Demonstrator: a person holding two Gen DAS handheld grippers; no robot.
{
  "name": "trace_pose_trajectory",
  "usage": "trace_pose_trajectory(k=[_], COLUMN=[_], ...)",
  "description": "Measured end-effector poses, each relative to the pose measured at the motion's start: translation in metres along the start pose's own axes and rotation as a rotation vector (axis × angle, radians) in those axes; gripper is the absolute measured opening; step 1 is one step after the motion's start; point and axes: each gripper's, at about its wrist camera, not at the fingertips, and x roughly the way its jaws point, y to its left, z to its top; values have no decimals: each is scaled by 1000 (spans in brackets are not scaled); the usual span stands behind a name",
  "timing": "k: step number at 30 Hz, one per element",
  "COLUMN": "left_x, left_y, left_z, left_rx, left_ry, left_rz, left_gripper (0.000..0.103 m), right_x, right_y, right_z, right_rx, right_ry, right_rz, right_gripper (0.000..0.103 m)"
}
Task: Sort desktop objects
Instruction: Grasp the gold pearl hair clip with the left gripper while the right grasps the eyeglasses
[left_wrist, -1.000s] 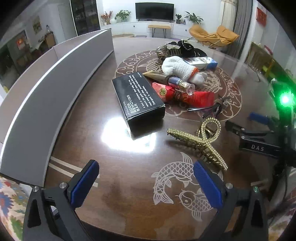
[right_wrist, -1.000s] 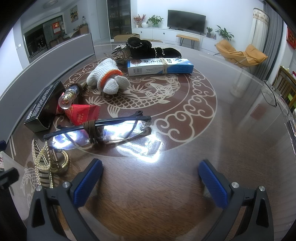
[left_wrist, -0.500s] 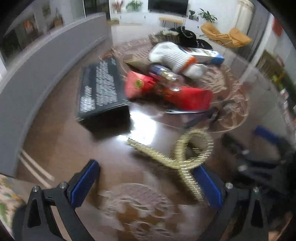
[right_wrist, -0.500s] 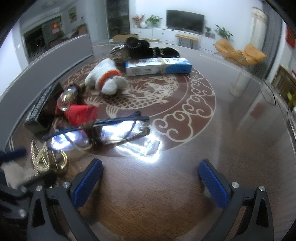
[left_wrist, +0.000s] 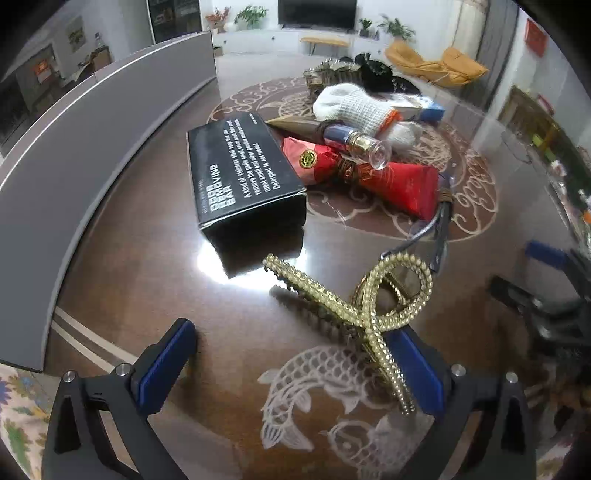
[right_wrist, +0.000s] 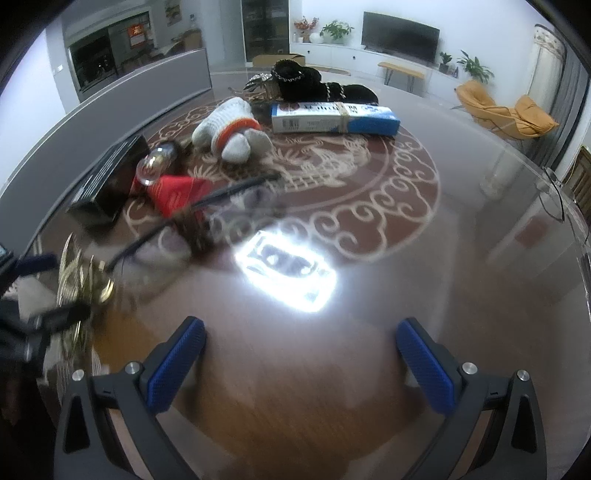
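Note:
A gold beaded hair claw (left_wrist: 354, 306) lies on the dark table just ahead of my left gripper (left_wrist: 291, 369), which is open. The claw's near tip crosses in front of the right blue pad (left_wrist: 417, 373). Behind it are a black box (left_wrist: 240, 166), a red tube (left_wrist: 369, 173), a small bottle with a clear cap (left_wrist: 354, 142) and a white glove (left_wrist: 354, 107). My right gripper (right_wrist: 301, 363) is open over bare table, with nothing between its fingers. Dark-framed glasses (right_wrist: 221, 206) lie blurred ahead of it to the left.
A curved grey panel (left_wrist: 92, 140) borders the table on the left. A blue and white carton (right_wrist: 332, 118) and a black bundle (right_wrist: 314, 81) sit at the far side. The left gripper (right_wrist: 37, 295) shows at the right wrist view's left edge.
My left gripper has moved forward and lower, so the gold claw now sits at its right pad. The right wrist view has shifted, and the glasses now look blurred.

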Motion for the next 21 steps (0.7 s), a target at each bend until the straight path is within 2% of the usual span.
trace_pose_trajectory(k=[3, 7, 10, 12, 15, 16, 18, 21], left_x=[3, -7, -12, -15, -20, -22, -22, -20], left_y=[-4, 3, 12, 21, 33, 35, 33, 13], left_z=[5, -5, -11, -15, -21, -23, -24, -18], left_rx=[6, 38, 77, 93, 101, 106, 121, 183], left_ry=[1, -31, -14, 11, 40, 45, 51, 42], left_rz=[2, -16, -38, -45, -69, -85, -113, -134], left_gripper=[102, 77, 72, 72, 73, 73, 73, 73], right_x=[-5, -1, 6, 16, 32, 31, 26, 14], right_y=[-11, 2, 24, 37, 49, 46, 35, 17], right_z=[4, 32, 55, 65, 63, 56, 42, 25], right_rx=[96, 158, 175, 157, 90, 64, 53, 36], right_ry=[0, 31, -5, -4, 55, 56, 51, 60], right_rz=[73, 173, 219, 203, 116, 86, 81, 23], right_gripper=[103, 103, 103, 103, 103, 103, 103, 102])
